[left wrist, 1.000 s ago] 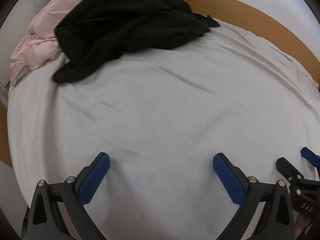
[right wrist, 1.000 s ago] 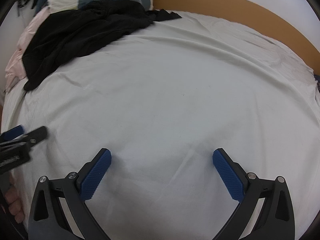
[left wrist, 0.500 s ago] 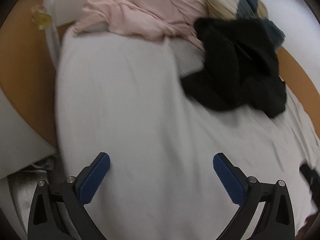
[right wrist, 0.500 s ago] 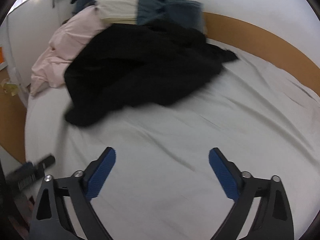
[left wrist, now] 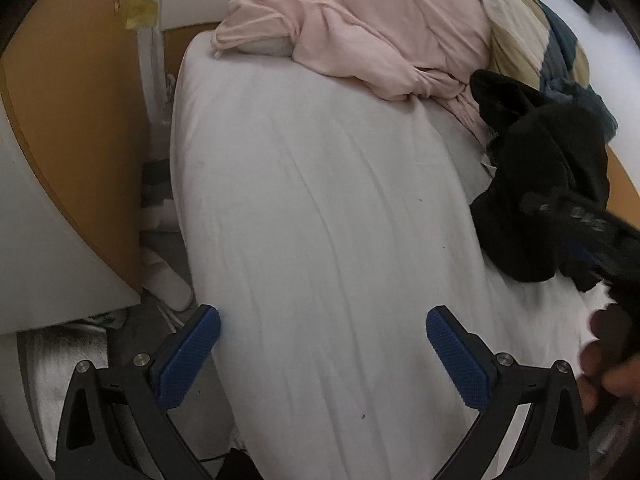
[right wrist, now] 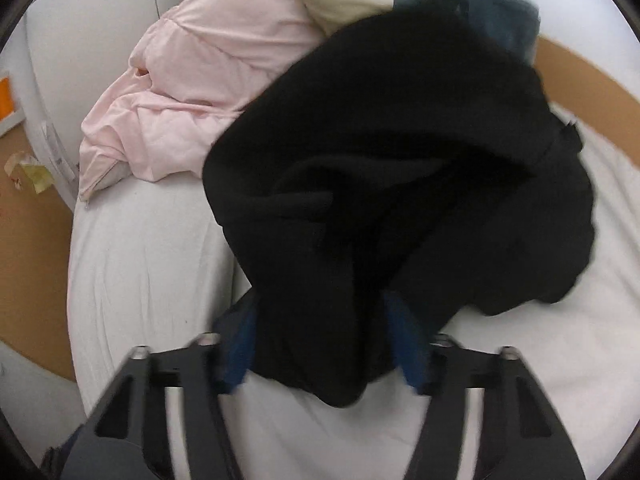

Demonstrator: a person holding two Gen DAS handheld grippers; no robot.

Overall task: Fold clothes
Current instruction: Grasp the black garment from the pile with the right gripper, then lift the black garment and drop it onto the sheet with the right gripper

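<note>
While the right gripper (right wrist: 320,340) straddles the black garment's (right wrist: 400,168) near end — fingers apart on either side, not pinching — the left gripper (left wrist: 322,354) hangs spread over bare sheet (left wrist: 320,208), farther from the garment.

Four garments lay heaped beyond the fingertips — one black garment (right wrist: 392,184), one pink garment (left wrist: 372,28), one cream piece (left wrist: 516,40) and one blue piece (left wrist: 568,64) behind it. One white sheet (left wrist: 320,240) spread between and ahead of the fingers. Two grippers showed — the left gripper (left wrist: 322,354) and the right gripper (right wrist: 320,344).
</note>
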